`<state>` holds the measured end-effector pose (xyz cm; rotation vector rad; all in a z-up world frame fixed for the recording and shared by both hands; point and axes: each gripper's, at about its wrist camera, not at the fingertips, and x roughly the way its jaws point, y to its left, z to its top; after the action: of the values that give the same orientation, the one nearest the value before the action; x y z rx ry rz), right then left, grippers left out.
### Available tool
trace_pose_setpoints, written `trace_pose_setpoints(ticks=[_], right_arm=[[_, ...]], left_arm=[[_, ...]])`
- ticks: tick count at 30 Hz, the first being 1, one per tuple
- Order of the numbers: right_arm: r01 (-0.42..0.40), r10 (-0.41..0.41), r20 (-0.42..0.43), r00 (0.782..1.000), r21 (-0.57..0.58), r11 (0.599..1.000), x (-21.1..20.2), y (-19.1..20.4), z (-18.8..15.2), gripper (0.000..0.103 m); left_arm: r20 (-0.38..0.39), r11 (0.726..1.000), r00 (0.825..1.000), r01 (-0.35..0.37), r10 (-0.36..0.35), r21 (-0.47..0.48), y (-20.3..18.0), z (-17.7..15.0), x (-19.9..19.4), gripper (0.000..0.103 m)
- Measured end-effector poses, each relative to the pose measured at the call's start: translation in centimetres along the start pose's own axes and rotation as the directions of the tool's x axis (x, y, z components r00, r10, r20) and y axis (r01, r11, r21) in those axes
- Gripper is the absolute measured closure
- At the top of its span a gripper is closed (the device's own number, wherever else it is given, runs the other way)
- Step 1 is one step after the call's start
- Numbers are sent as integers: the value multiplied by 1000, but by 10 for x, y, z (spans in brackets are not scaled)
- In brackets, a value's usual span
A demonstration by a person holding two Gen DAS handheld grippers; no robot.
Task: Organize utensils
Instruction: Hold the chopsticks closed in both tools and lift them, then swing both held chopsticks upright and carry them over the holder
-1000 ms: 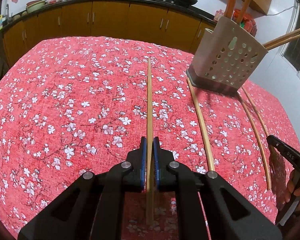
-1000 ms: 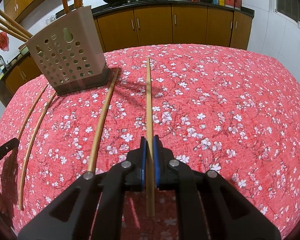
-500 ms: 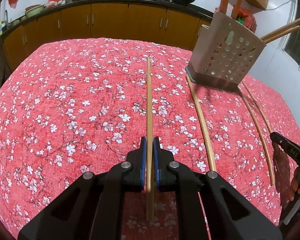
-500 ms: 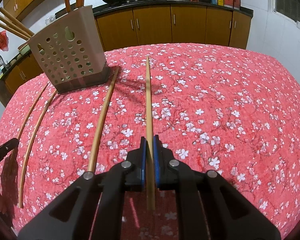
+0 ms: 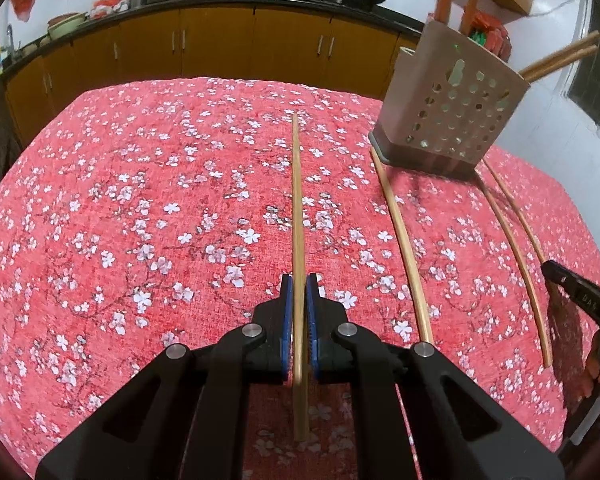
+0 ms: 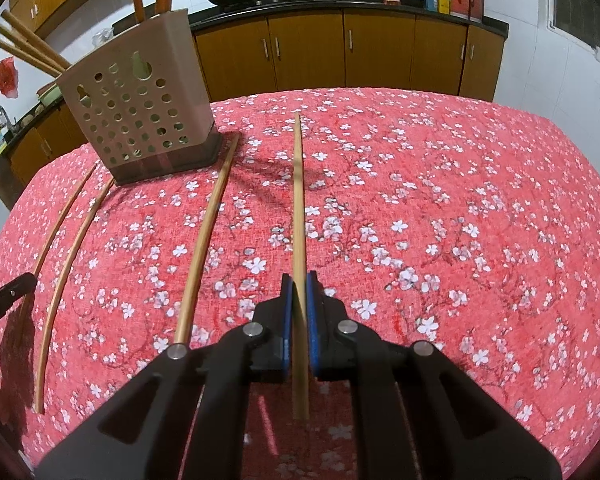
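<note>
My left gripper (image 5: 299,280) is shut on a long wooden chopstick (image 5: 297,208) that points forward above the red floral tablecloth. My right gripper (image 6: 299,279) is shut on another wooden chopstick (image 6: 298,200), also pointing forward. A beige perforated utensil holder (image 5: 452,120) stands at the far right in the left wrist view, and at the far left in the right wrist view (image 6: 140,108), with orange handles and chopsticks in it. Three loose chopsticks lie on the cloth near it: one thick (image 5: 400,232) and two thin (image 5: 516,256).
The table (image 5: 120,200) has a red cloth with white blossoms. Wooden kitchen cabinets (image 5: 220,48) and a counter with woks stand behind it. The right gripper's tip (image 5: 580,292) shows at the right edge of the left wrist view.
Both grippers have drawn slightly nearer the holder, which looks bigger now. Each still holds its chopstick the same way.
</note>
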<state>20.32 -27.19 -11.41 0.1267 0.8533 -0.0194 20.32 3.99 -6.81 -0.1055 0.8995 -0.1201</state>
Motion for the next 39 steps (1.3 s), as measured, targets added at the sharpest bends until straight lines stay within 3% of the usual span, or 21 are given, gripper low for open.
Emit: trace_pose_setpoints(ticks=[5, 13, 20, 26, 31, 34, 39], right_arm=[[-26, 23, 85, 996, 31, 999, -30, -7, 8, 95], [-52, 40, 250, 968, 41, 998, -83, -9, 32, 95], [-73, 57, 360, 931, 32, 997, -115, -4, 46, 95], [-97, 89, 421, 903, -1, 995, -140, 1, 58, 95], [-161, 161, 460, 873, -39, 986, -166, 11, 75, 95], [-215, 220, 486, 846, -67, 974, -185, 19, 88, 95], [-265, 283, 540, 793, -112, 958, -209, 36, 112, 95]], left_arm=[[32, 1000, 999, 29, -29, 1, -3, 4, -18, 96], [171, 999, 984, 45, -46, 7, -5, 27, -67, 96], [312, 997, 947, 79, -74, -4, -9, 54, -108, 96], [373, 995, 922, 92, -99, 37, -16, 69, -133, 96], [409, 990, 902, 124, -140, 67, -25, 82, -149, 96], [430, 985, 886, 148, -170, 83, -33, 89, -159, 96], [487, 974, 844, 189, -226, 125, -55, 107, -176, 96]])
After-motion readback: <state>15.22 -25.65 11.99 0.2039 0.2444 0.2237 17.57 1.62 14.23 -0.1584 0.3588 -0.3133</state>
